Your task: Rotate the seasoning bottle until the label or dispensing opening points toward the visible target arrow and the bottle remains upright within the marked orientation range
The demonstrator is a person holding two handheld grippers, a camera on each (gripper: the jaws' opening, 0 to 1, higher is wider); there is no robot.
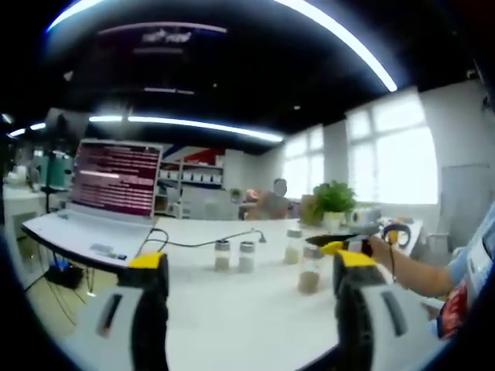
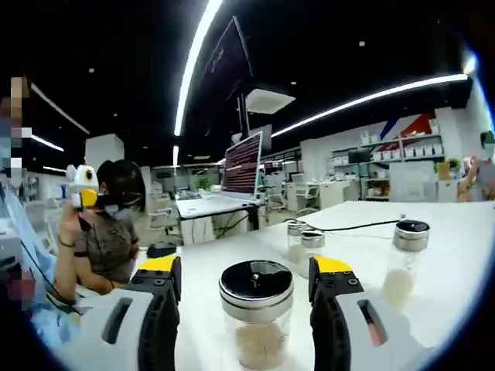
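Observation:
Four seasoning bottles stand upright on the white table (image 1: 232,309). In the right gripper view the nearest bottle (image 2: 257,309), clear with a black lid and pale powder, stands between the jaws of my right gripper (image 2: 246,265). The jaws are open, with a small gap on each side of the bottle. Another bottle (image 2: 408,263) stands to the right and two more (image 2: 304,241) stand farther back. In the left gripper view my left gripper (image 1: 249,260) is open and held above the table, with the bottles (image 1: 234,256) ahead. The right gripper (image 1: 334,245) reaches the bottle (image 1: 309,272) from the right.
An open laptop (image 1: 108,189) sits at the table's left with a black cable (image 1: 201,242) running toward the bottles. A potted plant (image 1: 334,199) stands at the back. A hand and sleeve (image 1: 402,267) come in from the right. A seated person (image 2: 108,232) is at the left.

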